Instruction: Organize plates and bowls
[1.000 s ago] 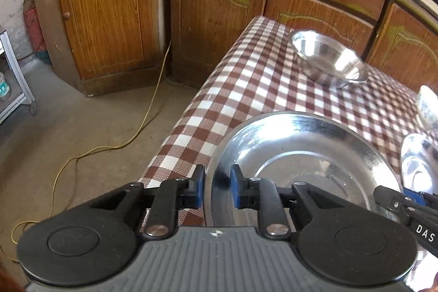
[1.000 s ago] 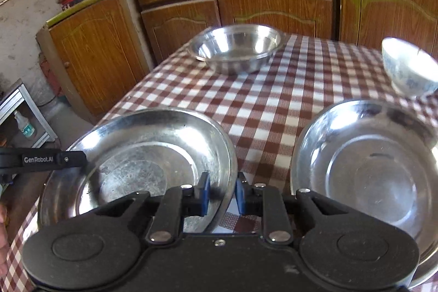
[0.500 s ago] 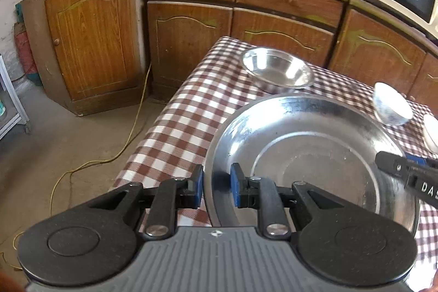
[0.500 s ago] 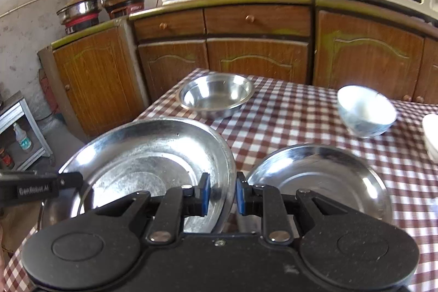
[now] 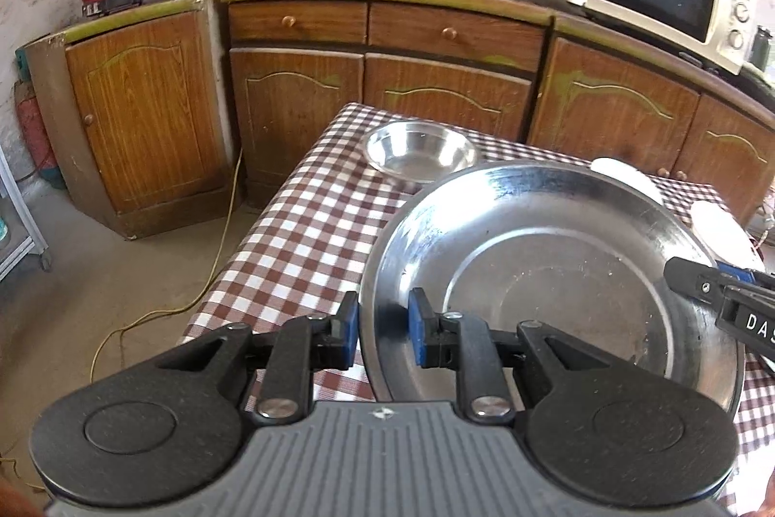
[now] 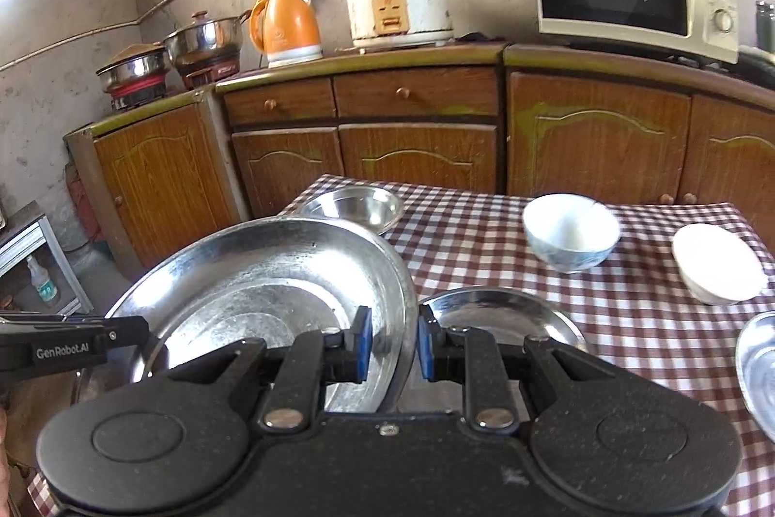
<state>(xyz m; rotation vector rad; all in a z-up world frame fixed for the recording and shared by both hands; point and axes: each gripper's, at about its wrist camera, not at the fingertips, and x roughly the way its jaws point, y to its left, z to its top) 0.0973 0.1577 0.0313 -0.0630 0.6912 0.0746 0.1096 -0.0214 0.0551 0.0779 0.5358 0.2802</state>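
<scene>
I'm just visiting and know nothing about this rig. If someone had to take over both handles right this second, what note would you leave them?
Left gripper: jaws shut on the near-left rim of the large steel plate.
Right gripper: jaws shut on that plate's opposite rim. The plate is held clear of the checkered table, tilted.
On the table: a second steel plate just beyond the right gripper, a steel bowl at the far left, a patterned bowl and a white bowl to the right, and another steel piece at the right edge.
Done: only the pickup.
Left: set this plate down, probably onto the other plate, then gather the bowls.
</scene>
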